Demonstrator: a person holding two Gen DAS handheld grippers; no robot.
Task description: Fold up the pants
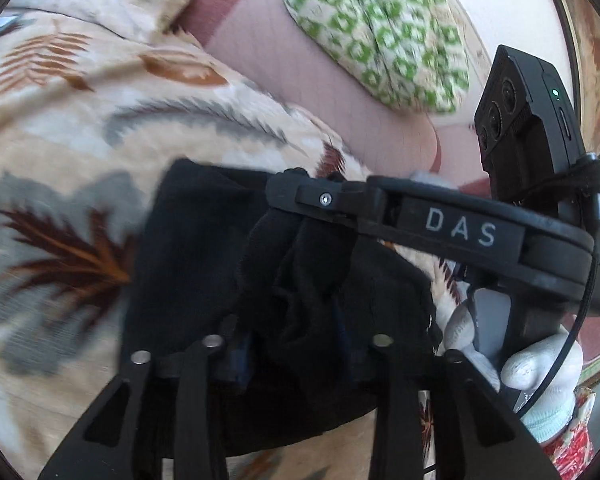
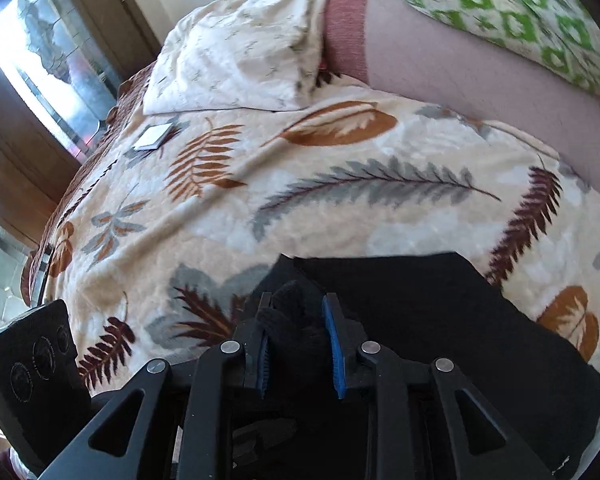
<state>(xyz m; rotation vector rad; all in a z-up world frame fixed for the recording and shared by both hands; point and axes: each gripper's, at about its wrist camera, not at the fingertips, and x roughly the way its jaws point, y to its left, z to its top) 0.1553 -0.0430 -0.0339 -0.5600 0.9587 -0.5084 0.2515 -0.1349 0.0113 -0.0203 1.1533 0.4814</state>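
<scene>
Black pants (image 1: 188,248) lie on a cream blanket with a leaf print (image 1: 60,140). My left gripper (image 1: 296,344) is at the bottom of the left wrist view, with a bunch of the black cloth pinched between its jaws. The right gripper (image 1: 300,196) reaches in from the right, held by a hand in a white glove (image 1: 540,364), and a fold of the pants hangs from its tip. In the right wrist view the right gripper (image 2: 296,320) has its blue pads (image 2: 334,344) closed on a wad of the pants (image 2: 440,312).
A pink bolster (image 2: 460,68) and a green-and-white patterned cloth (image 2: 500,12) lie along the far side of the blanket (image 2: 300,200). A white quilted cover (image 2: 240,48) and a small white card (image 2: 154,136) are at the far left, near a window (image 2: 40,40).
</scene>
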